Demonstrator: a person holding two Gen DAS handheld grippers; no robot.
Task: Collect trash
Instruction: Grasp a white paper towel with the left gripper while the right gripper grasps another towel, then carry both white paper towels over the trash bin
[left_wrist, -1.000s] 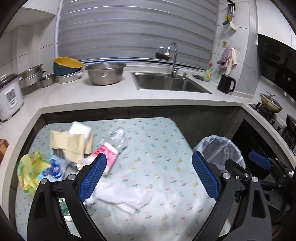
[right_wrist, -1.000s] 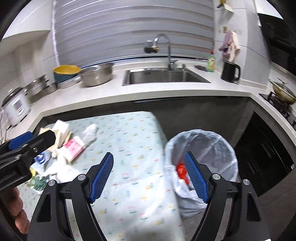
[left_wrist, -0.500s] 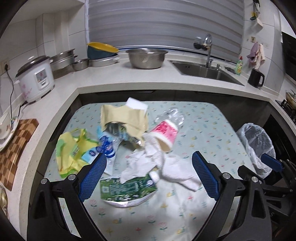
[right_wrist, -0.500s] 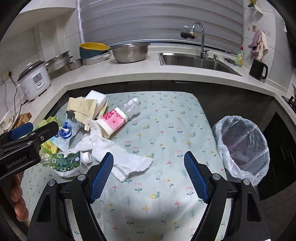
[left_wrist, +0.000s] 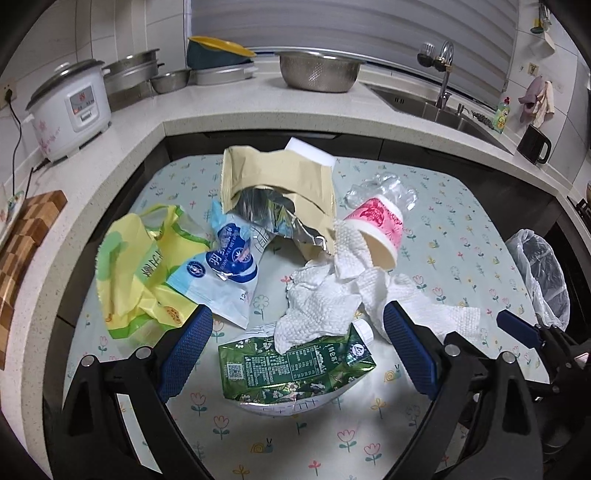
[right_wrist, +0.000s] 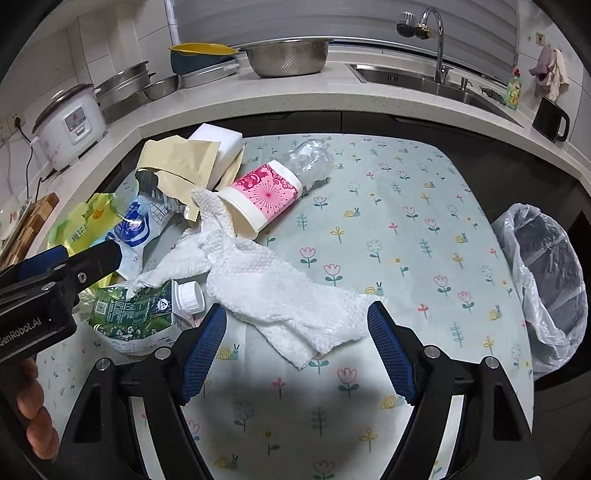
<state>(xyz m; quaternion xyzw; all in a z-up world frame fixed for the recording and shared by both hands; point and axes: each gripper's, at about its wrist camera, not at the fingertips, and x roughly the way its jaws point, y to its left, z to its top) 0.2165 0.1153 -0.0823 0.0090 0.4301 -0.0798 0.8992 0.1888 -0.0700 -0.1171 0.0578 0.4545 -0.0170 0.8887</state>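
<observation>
A pile of trash lies on the flowered tablecloth (left_wrist: 443, 221). A green carton (left_wrist: 291, 367) lies between the open fingers of my left gripper (left_wrist: 295, 350), partly under a white paper towel (left_wrist: 325, 306). Behind are a pink paper cup (left_wrist: 376, 232), a crushed clear bottle (left_wrist: 384, 190), a tan foil bag (left_wrist: 280, 181), a blue-white pouch (left_wrist: 225, 269) and a yellow-green bag (left_wrist: 136, 273). My right gripper (right_wrist: 295, 347) is open over the near end of the paper towel (right_wrist: 288, 295). The carton (right_wrist: 133, 310) and cup (right_wrist: 262, 195) show there too.
A bin lined with a clear bag (right_wrist: 546, 273) stands off the table's right edge, also in the left wrist view (left_wrist: 539, 273). The counter behind holds a rice cooker (left_wrist: 70, 107), steel bowls (left_wrist: 317, 70), a sink (right_wrist: 424, 81) and a black kettle (right_wrist: 550, 118).
Both grippers swung left from the bin and came down closer to the trash pile. The left one now frames the green carton, the right one the paper towel. Both stay open.
</observation>
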